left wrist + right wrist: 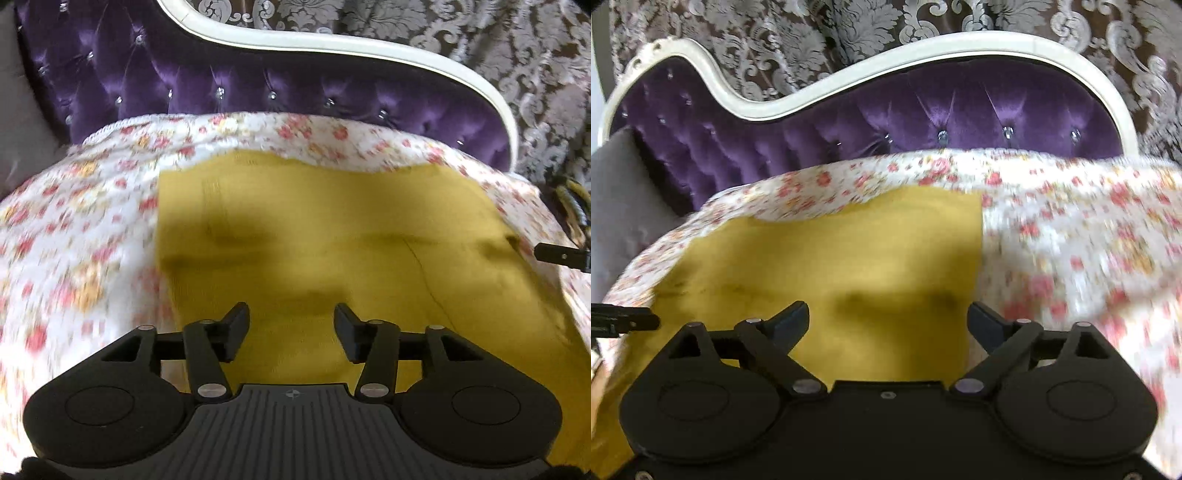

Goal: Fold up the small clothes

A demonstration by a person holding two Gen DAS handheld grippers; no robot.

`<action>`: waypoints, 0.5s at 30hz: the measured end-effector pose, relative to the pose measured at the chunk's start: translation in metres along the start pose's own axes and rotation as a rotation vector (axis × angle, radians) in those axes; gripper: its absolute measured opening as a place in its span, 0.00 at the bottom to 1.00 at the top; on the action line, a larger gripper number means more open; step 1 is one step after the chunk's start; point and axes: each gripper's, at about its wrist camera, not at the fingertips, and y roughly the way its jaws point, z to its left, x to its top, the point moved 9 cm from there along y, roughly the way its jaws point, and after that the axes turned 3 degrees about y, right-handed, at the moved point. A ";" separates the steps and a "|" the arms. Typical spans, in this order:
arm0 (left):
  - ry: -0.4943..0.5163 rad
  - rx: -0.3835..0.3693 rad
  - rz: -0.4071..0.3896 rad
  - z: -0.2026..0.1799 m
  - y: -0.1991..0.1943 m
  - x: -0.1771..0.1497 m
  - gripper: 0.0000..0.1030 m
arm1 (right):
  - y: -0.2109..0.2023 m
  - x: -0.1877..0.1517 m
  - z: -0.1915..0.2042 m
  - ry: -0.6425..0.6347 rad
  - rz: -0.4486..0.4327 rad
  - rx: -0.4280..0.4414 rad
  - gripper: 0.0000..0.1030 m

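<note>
A mustard-yellow garment [332,229] lies spread flat on a white floral cover [74,221]. My left gripper [291,323] hovers over the garment's near left part. Its jaws are open and hold nothing, with only the cloth showing below. In the right wrist view the same garment [831,258] reaches to a straight right edge. My right gripper [889,320] stands wide open over its near right part, with nothing between the fingers. A black piece of the right gripper [561,254] pokes in at the left wrist view's right edge. A black piece of the left gripper [624,321] pokes in at the right wrist view's left edge.
Behind the floral cover [1089,240] rises a purple tufted backrest [258,85] with a curved white frame [923,48]. A brown curtain with a silver pattern [812,29] hangs beyond. A grey cushion [624,192] sits at the left. Something striped yellow and black [572,199] lies at the cover's right edge.
</note>
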 end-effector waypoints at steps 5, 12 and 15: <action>-0.007 -0.014 0.009 -0.025 -0.035 -0.042 0.66 | -0.043 -0.039 0.015 0.012 0.013 0.022 0.99; -0.008 -0.048 0.063 -0.057 -0.062 -0.101 0.71 | -0.079 -0.092 0.044 -0.106 0.067 0.001 0.99; 0.008 -0.033 0.053 -0.060 -0.072 -0.115 0.78 | -0.091 -0.115 0.050 -0.141 0.092 -0.001 0.99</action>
